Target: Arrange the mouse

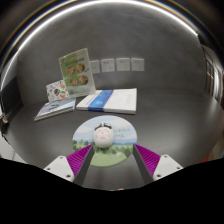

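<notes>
Resting betw hand-held gripper (107,160) fingers: mouse (102,133) on pad (120,132)

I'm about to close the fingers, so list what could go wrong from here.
1. The small white rounded mouse sits between the open gripper fingers near their tips, so it may squirt forward on closing.
2. It rests on a round printed mouse mat, which could drag along.
3. Pushed ahead, it could hit the white-and-blue flat box.

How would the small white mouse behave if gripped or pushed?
The mouse looks hard-shelled, so probably stiff and light. Its rounded top might slip from the open gripper. Lying flat on the round mat, it would likely slide, not tip.
</notes>
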Motion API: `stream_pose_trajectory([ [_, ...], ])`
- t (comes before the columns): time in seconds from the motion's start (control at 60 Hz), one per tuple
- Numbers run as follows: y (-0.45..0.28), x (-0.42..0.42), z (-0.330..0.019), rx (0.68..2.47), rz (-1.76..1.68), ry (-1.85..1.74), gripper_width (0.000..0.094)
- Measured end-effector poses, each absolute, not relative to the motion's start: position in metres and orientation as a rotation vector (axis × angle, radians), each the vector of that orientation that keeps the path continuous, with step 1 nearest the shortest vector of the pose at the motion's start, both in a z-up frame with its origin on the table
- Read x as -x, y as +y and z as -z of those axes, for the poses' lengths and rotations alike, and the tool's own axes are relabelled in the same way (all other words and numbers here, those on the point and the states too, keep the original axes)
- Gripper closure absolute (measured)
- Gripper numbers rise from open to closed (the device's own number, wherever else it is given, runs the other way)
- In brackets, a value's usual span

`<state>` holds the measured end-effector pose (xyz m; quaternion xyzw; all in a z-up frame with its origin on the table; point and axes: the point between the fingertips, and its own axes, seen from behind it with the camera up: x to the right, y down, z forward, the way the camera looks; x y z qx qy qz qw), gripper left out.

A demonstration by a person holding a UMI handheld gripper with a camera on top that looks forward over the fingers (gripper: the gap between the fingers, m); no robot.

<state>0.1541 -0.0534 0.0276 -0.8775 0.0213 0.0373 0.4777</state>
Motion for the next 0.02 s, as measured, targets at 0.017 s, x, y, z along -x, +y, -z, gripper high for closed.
stream_pose_trajectory([
  [0.017,-0.0601,-0.1577,-0.0291,2.139,-0.091,0.064,0.0091],
])
